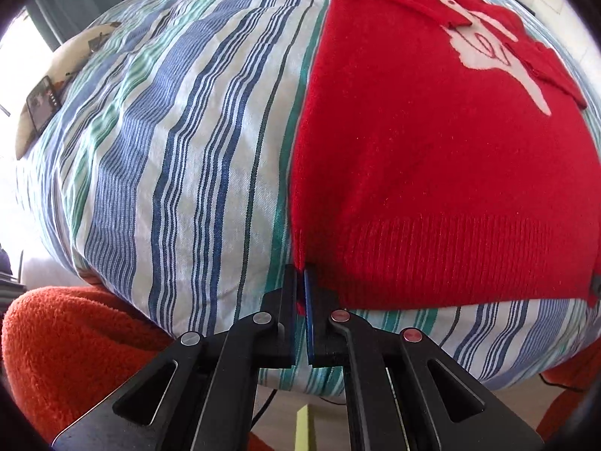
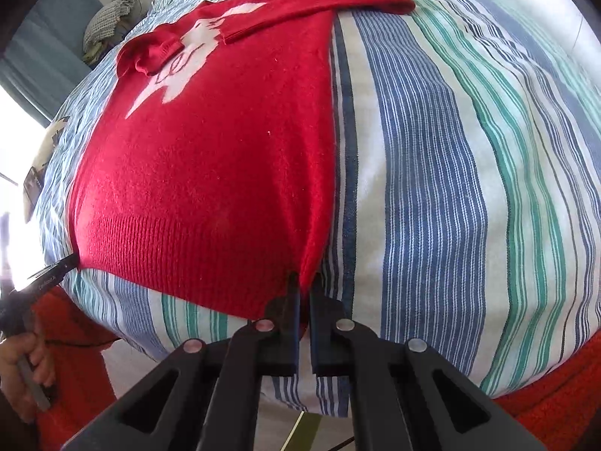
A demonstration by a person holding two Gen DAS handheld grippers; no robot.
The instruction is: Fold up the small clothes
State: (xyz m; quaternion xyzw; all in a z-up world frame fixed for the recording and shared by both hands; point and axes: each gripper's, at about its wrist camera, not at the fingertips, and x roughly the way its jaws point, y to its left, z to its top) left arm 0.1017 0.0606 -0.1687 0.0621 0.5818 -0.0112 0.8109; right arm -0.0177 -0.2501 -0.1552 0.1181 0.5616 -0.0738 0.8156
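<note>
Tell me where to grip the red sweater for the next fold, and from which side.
Grip the red sweater at its two ribbed hem corners, coming from the near bed edge. It lies flat, sleeves folded in, hem nearest. The left gripper and right gripper already pinch those corners.

I see a striped duvet over an orange blanket, a phone on a pillow, and checked cloth behind.

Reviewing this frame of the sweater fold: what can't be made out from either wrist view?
- Red sweater neckline: both views, sleeves folded across it.
- White motif: both views, partly under the sleeves.
- Sweater's right hem corner: left wrist view, cut by the frame edge.
- Phone screen: left wrist view, too small.
- Left gripper: right wrist view, blown out by window glare.
</note>
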